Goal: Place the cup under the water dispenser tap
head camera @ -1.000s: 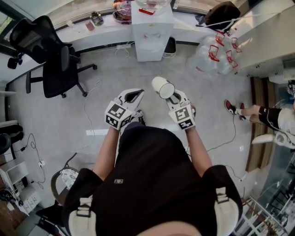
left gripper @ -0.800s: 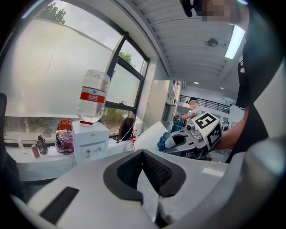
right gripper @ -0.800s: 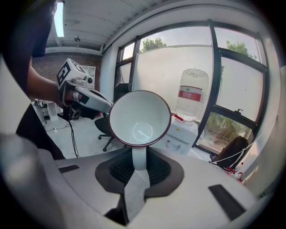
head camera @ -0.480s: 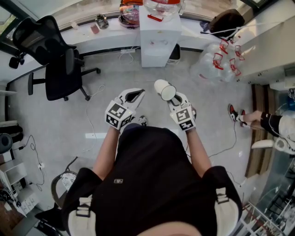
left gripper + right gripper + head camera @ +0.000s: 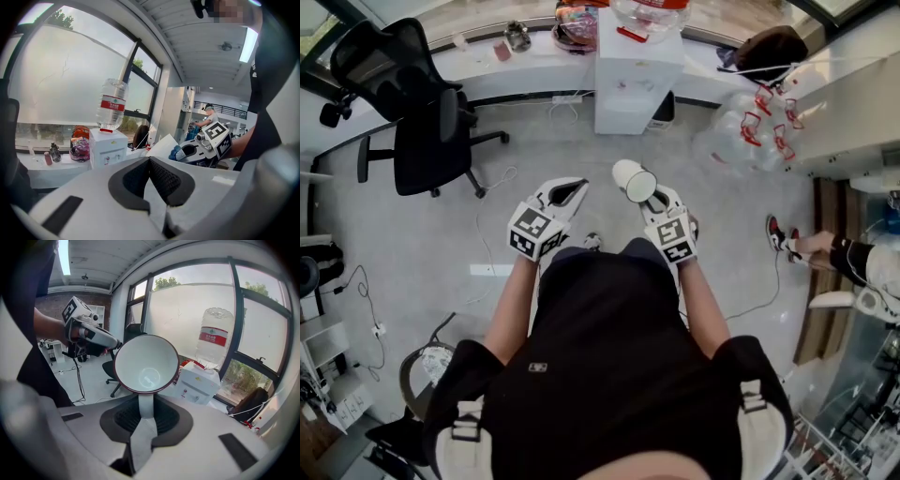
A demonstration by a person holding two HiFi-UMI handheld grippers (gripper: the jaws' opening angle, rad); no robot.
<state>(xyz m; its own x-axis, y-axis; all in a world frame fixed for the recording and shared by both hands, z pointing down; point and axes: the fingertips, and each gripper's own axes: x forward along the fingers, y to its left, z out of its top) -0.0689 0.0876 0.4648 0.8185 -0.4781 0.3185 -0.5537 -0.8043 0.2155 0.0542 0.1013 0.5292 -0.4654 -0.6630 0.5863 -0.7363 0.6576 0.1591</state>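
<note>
Stood over a pale floor (image 5: 553, 141), with a white bench (image 5: 525, 61) along the windows. Held the cup (image 5: 146, 364) in mid-air, well short of the water dispenser (image 5: 199, 383): tipped on its side, empty, handle clamped in the right gripper's (image 5: 140, 418) narrow jaws. Showed the left gripper's (image 5: 157, 180) jaws pressed together on nothing. Cut off the upturned bottle (image 5: 649, 11) at the head view's top edge.

You're in an office, prob. an open workroom: a black swivel chair (image 5: 412, 103) w/ armrests stands on a pale hard floor (image 5: 412, 244), and a long white desk (image 5: 487, 70) runs under big windows (image 5: 187, 310). A white water dispenser (image 5: 636, 80) w/ a bottle (image 5: 112, 103) on top stands at that desk, empty spare bottles (image 5: 750, 141) heaped nearby. Cables (image 5: 483, 225) trail over the floor, and there's a strip light (image 5: 247, 44) overhead.
</note>
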